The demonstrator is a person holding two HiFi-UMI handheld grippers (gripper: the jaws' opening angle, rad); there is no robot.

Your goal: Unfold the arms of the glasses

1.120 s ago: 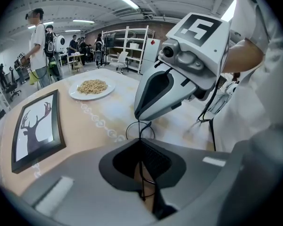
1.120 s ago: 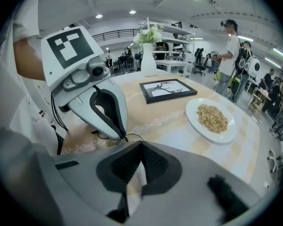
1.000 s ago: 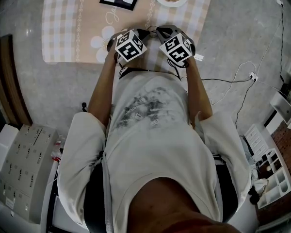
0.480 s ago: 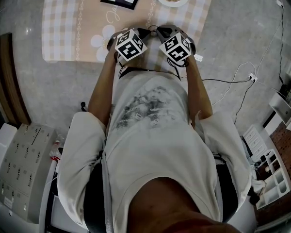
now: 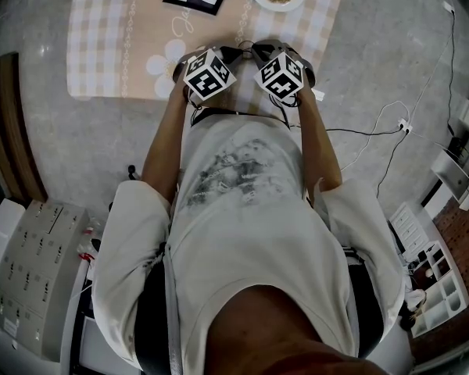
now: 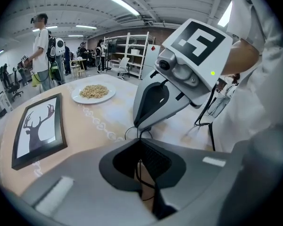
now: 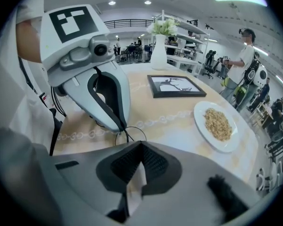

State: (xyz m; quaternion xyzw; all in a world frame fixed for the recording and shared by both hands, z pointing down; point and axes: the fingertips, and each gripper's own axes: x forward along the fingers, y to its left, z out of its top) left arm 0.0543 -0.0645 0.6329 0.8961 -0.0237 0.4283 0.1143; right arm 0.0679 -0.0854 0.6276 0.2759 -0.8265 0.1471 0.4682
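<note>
My left hand-held gripper (image 6: 139, 141): clamped narrow on the thin wire glasses (image 7: 127, 136).
My right hand-held gripper (image 7: 140, 146): pinched shut on the same glasses.
Place: near edge of table (image 7: 174, 117).

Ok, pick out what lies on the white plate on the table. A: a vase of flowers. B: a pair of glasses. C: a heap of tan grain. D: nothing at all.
C: the white plate carries a loose heap of tan grain in its middle, which shows in both gripper views and in the head view.
</note>
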